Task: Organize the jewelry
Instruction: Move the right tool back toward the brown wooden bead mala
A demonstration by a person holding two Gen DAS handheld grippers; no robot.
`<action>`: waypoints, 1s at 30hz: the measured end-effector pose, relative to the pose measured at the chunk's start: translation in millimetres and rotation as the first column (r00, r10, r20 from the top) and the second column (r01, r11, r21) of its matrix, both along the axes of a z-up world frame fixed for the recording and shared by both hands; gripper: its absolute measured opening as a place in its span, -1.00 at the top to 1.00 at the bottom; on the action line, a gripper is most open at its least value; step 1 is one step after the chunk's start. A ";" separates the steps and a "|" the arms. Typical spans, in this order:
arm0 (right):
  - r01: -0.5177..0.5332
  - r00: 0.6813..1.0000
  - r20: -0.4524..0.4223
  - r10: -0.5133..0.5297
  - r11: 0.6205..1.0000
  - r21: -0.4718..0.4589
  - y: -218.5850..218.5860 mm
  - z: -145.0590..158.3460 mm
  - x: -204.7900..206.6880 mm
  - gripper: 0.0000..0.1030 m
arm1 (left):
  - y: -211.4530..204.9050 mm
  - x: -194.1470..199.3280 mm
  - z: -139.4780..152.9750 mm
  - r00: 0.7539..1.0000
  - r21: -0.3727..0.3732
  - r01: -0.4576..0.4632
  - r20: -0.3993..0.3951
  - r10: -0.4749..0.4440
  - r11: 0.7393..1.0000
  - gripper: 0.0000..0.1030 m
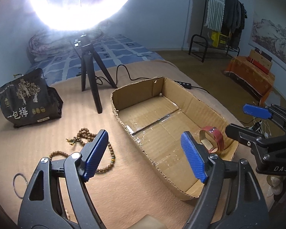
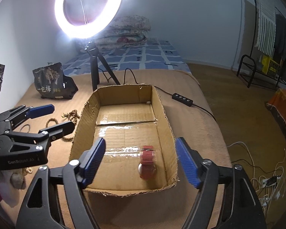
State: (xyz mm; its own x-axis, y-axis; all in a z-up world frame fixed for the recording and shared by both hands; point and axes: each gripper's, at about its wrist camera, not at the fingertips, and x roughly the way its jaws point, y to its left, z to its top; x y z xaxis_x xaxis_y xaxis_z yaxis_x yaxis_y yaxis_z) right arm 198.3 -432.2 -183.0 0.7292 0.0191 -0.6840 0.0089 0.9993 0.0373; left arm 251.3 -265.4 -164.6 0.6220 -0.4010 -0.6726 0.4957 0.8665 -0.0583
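Observation:
An open cardboard box [image 1: 135, 93] [image 2: 122, 93] lies on the tan bed cover. A red watch [image 1: 213, 139] [image 2: 147, 164] rests on the box floor near its front corner, blurred in the right wrist view. My right gripper [image 2: 141, 159] is open and empty above the box's near end, jaws either side of the watch; it also shows in the left wrist view [image 1: 244, 120]. My left gripper [image 1: 145, 154] is open and empty, beside the box's left wall; it also shows in the right wrist view [image 2: 53, 117]. A wooden bead necklace [image 1: 82, 135] [image 2: 70, 114] and a thin metal ring [image 1: 19, 183] lie left of the box.
A ring light on a black tripod [image 1: 89, 70] [image 2: 95, 68] stands behind the box, its cable and switch [image 2: 182, 99] trailing right. A black snack bag [image 1: 28, 99] [image 2: 51, 80] sits at back left. Shells and beads [image 2: 19, 177] lie at the near left. A clothes rack [image 1: 219, 19] stands beyond.

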 end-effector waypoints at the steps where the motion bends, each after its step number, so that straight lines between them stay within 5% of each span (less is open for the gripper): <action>1: 0.000 1.000 0.002 0.000 1.000 -0.003 1.8 0.5 -1.0 -0.54 | 1.9 0.2 0.3 1.000 0.000 -0.001 -0.001 0.001 1.000 -0.57; 14: -0.047 0.999 -0.007 0.047 0.999 0.004 28.1 9.2 -0.7 -0.55 | 59.8 -5.9 19.0 0.998 -0.030 -0.052 0.034 0.053 0.998 -0.58; 30: -0.231 0.972 0.042 0.230 0.973 0.007 105.1 21.7 8.0 -0.55 | 224.1 -29.9 16.6 0.966 0.010 -0.250 0.073 0.249 0.968 -0.58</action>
State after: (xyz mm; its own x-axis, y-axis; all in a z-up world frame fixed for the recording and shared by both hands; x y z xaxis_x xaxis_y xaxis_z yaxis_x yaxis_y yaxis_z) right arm 206.3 -327.1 -161.4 0.7313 0.1981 -0.6527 -0.2235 0.9737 0.0451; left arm 221.4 -41.3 -148.0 0.7467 -0.2148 -0.6296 0.2660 0.9639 -0.0134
